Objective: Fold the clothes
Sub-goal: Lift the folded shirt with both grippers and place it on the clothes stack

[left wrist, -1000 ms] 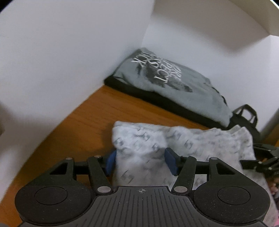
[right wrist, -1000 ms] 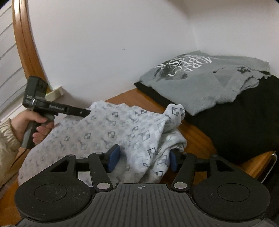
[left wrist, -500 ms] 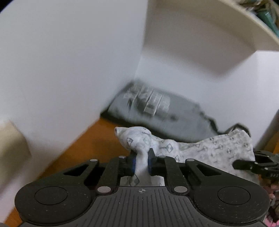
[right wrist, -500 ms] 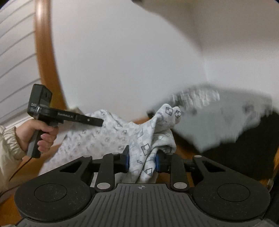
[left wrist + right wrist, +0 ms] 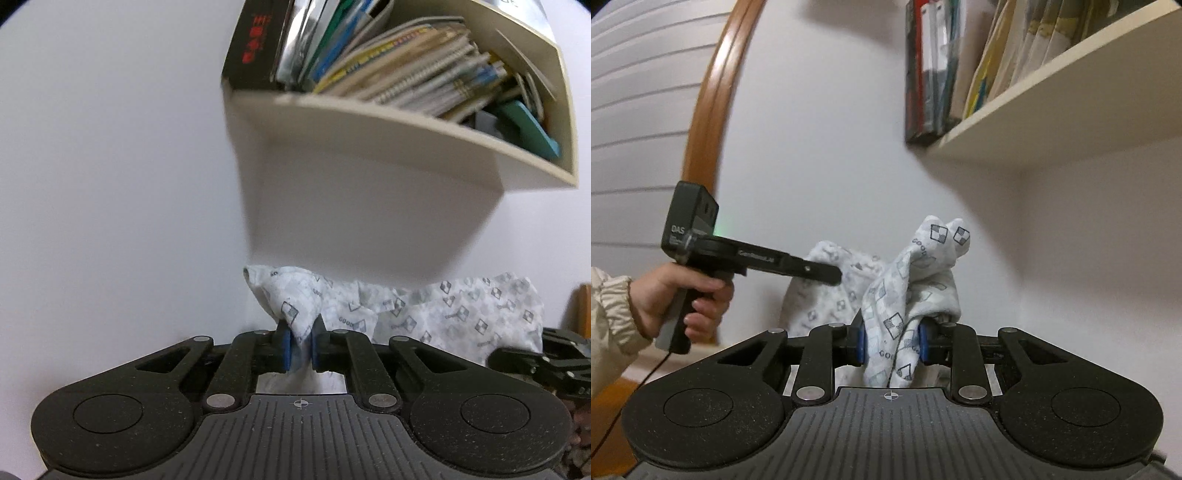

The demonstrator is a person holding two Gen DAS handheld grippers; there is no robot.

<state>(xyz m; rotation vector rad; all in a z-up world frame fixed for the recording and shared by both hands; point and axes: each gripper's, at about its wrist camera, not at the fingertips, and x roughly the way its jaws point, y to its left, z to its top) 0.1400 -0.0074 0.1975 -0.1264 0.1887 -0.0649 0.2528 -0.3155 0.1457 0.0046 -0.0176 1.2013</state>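
- Left tongs [image 5: 299, 347]: clamped on a bunched corner of the white patterned garment [image 5: 454, 317], blue pads [image 5: 285, 349] pressed against the fabric from both sides.
- Right tongs [image 5: 891, 343]: likewise closed on a thick fold of the same garment [image 5: 912, 280], cloth rising above the pads in two small peaks and trailing down between them.
- Garment held up in the air in front of the white wall [image 5: 110, 184], stretched between the two grips; printed with small grey checkered squares and pale lettering.
- From the right wrist view: left tongs [image 5: 833, 275] seen side-on, black, gripped by a hand [image 5: 683, 299] on a pistol-style handle, cream gathered cuff [image 5: 613, 306] at the wrist, tip buried in the far part of the cloth.
- From the left wrist view: right tongs [image 5: 532, 360] visible at the right edge, black, below the garment's hanging edge; exact contact point not clear there.
- Overhead: cream shelf [image 5: 369, 125] packed with books and notebooks [image 5: 424, 66], a black-spined volume with red lettering [image 5: 255, 40] at its end.
- At left in the right wrist view: curved wooden frame [image 5: 709, 92] beside slatted white blinds [image 5: 639, 110].
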